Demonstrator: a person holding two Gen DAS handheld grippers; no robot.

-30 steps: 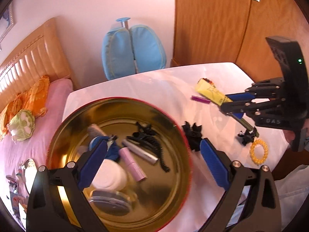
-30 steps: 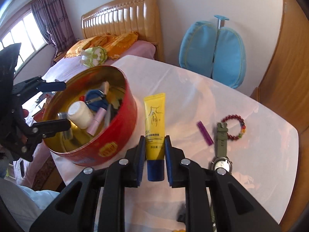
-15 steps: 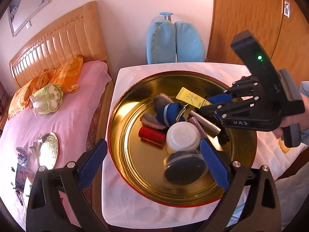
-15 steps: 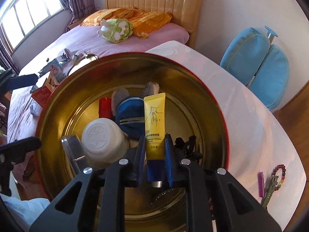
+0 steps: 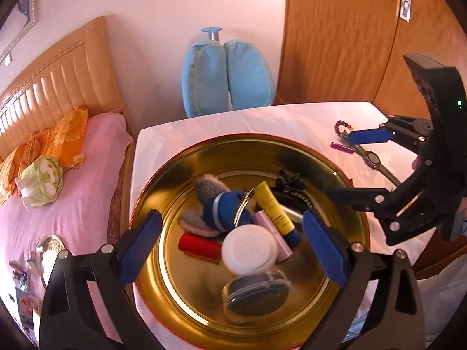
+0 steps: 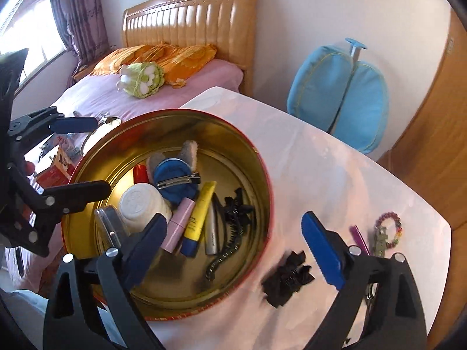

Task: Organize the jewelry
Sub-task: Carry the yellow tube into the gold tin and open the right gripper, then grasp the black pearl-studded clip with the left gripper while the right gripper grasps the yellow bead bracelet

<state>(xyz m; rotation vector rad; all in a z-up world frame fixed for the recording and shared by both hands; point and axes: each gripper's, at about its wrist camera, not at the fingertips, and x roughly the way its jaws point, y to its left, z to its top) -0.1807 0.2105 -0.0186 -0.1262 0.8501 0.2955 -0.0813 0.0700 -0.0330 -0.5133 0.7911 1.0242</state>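
A round gold tin with a red outside stands on the white table. In it lie a yellow tube, a white jar, a pink lipstick, a red tube, a blue pouch and a black comb clip. My left gripper is open and empty above the tin. My right gripper is open and empty over the tin's right rim. A black hair clip, a bead bracelet, a purple stick and a watch lie on the table.
A bed with a pink sheet and orange pillows lies left of the table. A blue cushioned chair stands behind the table. A wooden wardrobe fills the right. The table's near edge is just below my right gripper.
My right gripper carried the yellow tube over the tin, opened and let it go; it now lies in the tin. The gripper has drawn back to the right. My left gripper stayed open.
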